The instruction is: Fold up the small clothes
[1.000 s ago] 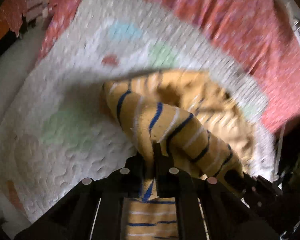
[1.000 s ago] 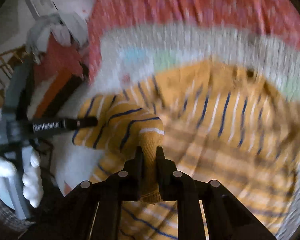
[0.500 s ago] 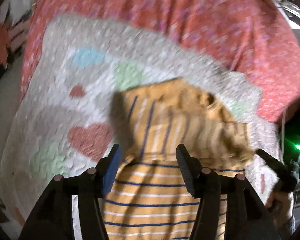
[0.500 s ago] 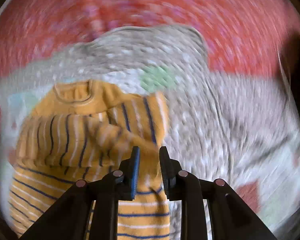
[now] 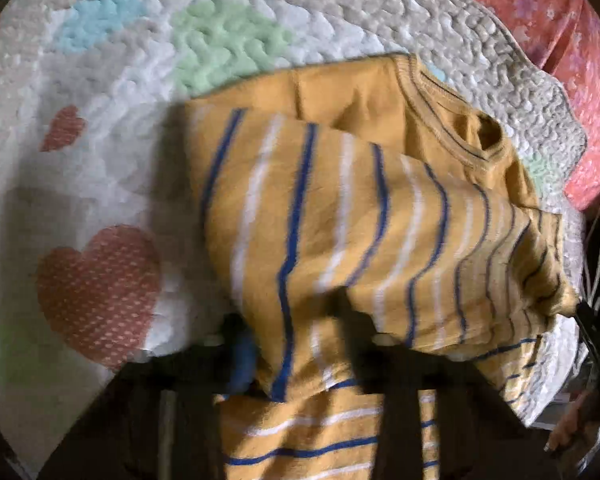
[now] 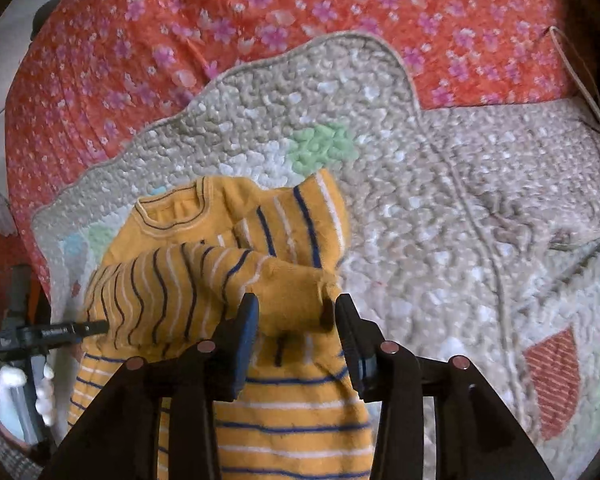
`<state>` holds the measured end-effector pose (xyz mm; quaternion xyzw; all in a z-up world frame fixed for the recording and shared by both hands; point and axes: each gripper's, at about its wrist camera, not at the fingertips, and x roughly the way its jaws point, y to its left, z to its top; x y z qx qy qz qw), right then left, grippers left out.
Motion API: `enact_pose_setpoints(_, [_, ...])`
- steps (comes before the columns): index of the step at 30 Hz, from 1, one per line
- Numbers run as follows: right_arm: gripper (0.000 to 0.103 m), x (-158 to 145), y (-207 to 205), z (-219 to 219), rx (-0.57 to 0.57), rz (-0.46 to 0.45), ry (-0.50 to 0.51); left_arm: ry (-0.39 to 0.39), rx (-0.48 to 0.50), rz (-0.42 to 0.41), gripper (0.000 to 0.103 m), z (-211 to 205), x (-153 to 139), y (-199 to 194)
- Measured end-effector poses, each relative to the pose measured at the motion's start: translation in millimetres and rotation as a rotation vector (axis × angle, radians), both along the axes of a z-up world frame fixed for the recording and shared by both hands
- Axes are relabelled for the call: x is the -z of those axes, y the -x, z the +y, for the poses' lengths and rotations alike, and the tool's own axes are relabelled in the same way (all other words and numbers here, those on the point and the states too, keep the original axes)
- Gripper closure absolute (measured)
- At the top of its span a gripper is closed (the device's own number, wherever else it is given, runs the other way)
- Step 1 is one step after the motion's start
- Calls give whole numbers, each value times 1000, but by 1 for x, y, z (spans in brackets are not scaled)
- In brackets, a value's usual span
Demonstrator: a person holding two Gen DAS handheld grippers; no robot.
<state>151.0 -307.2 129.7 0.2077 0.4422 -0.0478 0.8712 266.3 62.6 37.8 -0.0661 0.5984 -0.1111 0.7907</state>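
Left wrist view: blurred and dark along the lower edge, where the left gripper [image 5: 296, 364] shows only as black shapes with a blue pad at 7 o'clock. Jaws closing, yellow cloth lying between and over them; cannot tell whether the pads press on it. Yellow striped shirt [image 5: 360, 220] fills the centre on the quilted mat [image 5: 112, 80], neckline up at 1 o'clock, hem cut off at 6 o'clock, long axis running from 6 towards 1. One sleeve folded across the chest, stripes upright; lower body stripes crosswise. Red floral bedspread [image 5: 560, 40] at 2 o'clock. At 4 o'clock, a dark gripper tip and part of a hand [image 5: 576, 428], hard to make out. Right wrist view: sharper. Right gripper [image 6: 296, 320] at 6 o'clock, jaws opening, spread either side of a plain yellow sleeve cuff [image 6: 292, 300], pads clear of it. Shirt lies at 7 to 9 o'clock, neckline towards 10, hem cut off below. Other gripper at 8 o'clock, half hidden by the frame edge.
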Motion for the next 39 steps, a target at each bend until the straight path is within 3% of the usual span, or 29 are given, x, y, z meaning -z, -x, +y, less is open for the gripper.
enact_pose_setpoints(1, [54, 4, -7, 0, 11, 8, 7, -7, 7, -16, 82, -1, -3, 3])
enact_pose_setpoints(3, [57, 12, -20, 3, 0, 29, 1, -27, 24, -32, 87, -3, -8, 8])
enact_pose_setpoints(4, [83, 18, -29, 6, -30, 67, -20, -32, 22, -38, 90, -2, -11, 9])
enact_pose_setpoints(5, [86, 20, -35, 9, -64, 85, -40, -34, 16, -46, 92, 0, -16, 10])
enact_pose_setpoints(10, [86, -14, -43, -5, -7, -38, -3, -40, -24, -91, 93, 7, -37, 2])
enact_pose_setpoints(12, [84, -14, -49, -15, 49, -32, 31, -63, -49, -80, 85, 8, -33, -3])
enact_pose_setpoints(13, [83, -9, -51, -18, 89, -8, 105, -70, -58, -70, 83, 10, -29, -3])
enact_pose_setpoints(15, [72, -1, -53, -23, 109, 43, 178, -53, -75, -61, 81, 18, -24, -3])
enact_pose_setpoints(17, [56, 3, -45, -32, 128, 57, 144, 23, -95, -46, 70, 32, -22, 5])
enact_pose_setpoints(19, [50, 5, -26, -43, 159, 38, 78, 86, -125, -43, 54, 51, -21, 13])
enact_pose_setpoints(23, [46, 9, -3, -46, 125, 27, 22, 115, -146, -44, 48, 82, -16, 29])
enact_pose_setpoints(26, [41, 20, 5, -38, 70, 37, 2, 143, -133, -19, 35, 91, -4, 42])
enact_pose_setpoints(29, [41, 34, 4, -22, 34, 72, 40, 95, -91, -1, 32, 81, 8, 46])
enact_pose_setpoints(30, [41, 39, 2, -18, 37, 91, 63, 42, -72, -13, 38, 74, 8, 44])
enact_pose_setpoints(31, [41, 41, 2, -18, 50, 98, 79, -4, -66, -23, 72, 69, 7, 43])
enact_pose_setpoints(32, [41, 44, 2, -18, 69, 102, 90, -63, -66, -23, 95, 65, 7, 41])
enact_pose_setpoints(35, [41, 44, 6, -23, 107, 102, 63, -72, -162, -23, 97, 79, 1, 40])
enact_pose_setpoints(37, [41, 39, 14, -24, 111, 99, 65, -154, -237, -68, 100, 94, -9, 49])
enact_pose_setpoints(38, [41, 37, 17, -25, 111, 98, 65, -158, -252, -89, 100, 101, -13, 54])
enact_pose_setpoints(39, [41, 35, 24, -26, 108, 96, 62, -103, -261, -84, 100, 111, -15, 62])
